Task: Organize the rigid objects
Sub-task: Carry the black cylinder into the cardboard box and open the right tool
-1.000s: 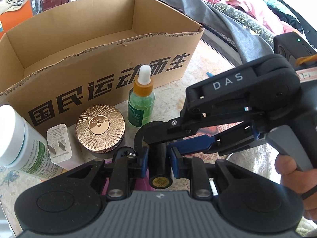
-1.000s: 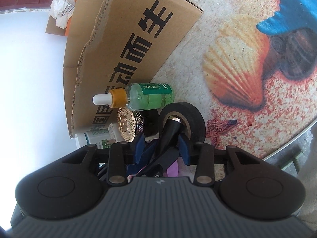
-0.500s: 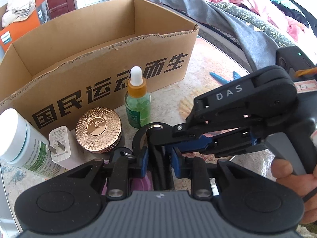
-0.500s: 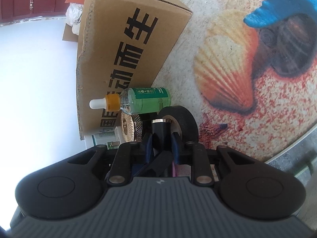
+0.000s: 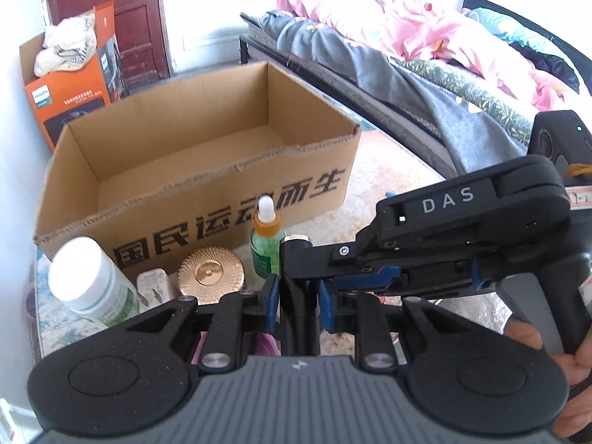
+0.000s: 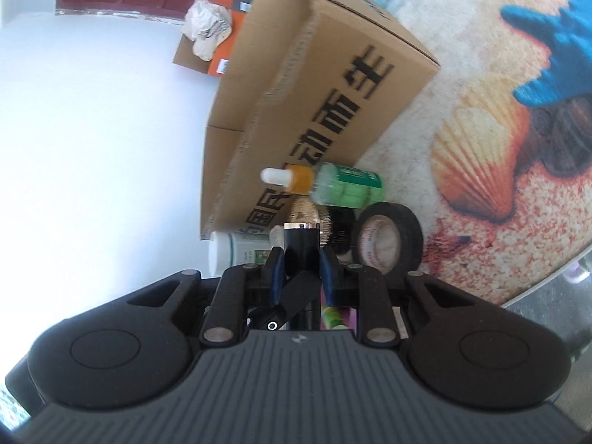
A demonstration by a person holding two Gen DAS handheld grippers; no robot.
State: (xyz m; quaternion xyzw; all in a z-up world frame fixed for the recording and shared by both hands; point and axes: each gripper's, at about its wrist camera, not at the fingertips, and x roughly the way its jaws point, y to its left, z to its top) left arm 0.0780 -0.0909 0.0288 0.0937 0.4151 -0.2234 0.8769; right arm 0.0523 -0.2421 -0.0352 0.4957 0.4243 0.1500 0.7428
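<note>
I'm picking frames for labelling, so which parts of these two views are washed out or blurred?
Left wrist view: sharp on the cardboard box, blown out at the top around the bedding. Right wrist view: left side washed to white, dropper bottle and box lettering smeared by motion.

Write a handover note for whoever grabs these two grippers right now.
Left gripper and right gripper: both shut on the same black cylinder with a silver rim.
Open brown cardboard box: nothing seen inside.
In front of it on the shell-print mat: green dropper bottle, gold ribbed jar, white plug adapter, white-capped bottle, black tape roll.
Done: nothing boxed.
Left: box the cylinder, then the rest.
</note>
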